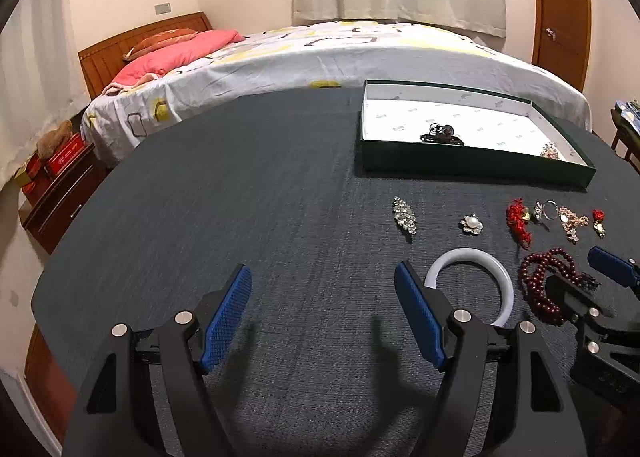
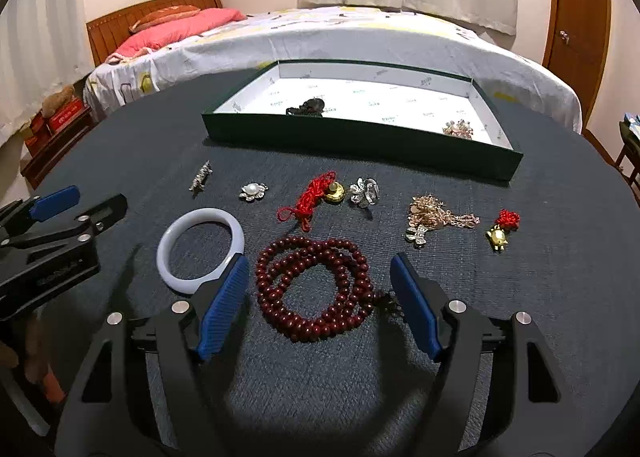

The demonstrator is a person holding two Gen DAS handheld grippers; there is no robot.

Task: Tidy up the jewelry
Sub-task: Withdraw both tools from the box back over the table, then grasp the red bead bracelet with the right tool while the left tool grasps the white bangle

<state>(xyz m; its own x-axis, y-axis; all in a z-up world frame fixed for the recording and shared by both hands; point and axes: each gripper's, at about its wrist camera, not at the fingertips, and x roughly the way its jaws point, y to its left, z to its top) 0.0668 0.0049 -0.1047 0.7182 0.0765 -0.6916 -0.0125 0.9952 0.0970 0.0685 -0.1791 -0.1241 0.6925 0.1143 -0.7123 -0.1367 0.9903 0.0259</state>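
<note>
A dark green box [image 2: 360, 139] with a white inside stands at the back of the table; it holds a dark trinket [image 2: 308, 107] and a pinkish brooch [image 2: 458, 128]. The box also shows in the left wrist view [image 1: 472, 165]. In front lie a crystal brooch [image 1: 405, 215], a pearl brooch [image 2: 253, 191], a red cord charm [image 2: 310, 199], a ring [image 2: 366, 189], a gold chain [image 2: 432, 215] and a small gold charm [image 2: 500, 235]. My right gripper [image 2: 320, 269] is open, its jaws on either side of a dark red bead necklace [image 2: 316, 289]. A white bangle [image 2: 200, 243] lies left of it. My left gripper [image 1: 324, 277] is open and empty.
The round table [image 1: 240, 197] has a dark blue cloth. A bed [image 1: 320, 53] stands behind it, with a wooden nightstand [image 1: 60, 197] at the left and a wooden door [image 1: 564, 9] at the right.
</note>
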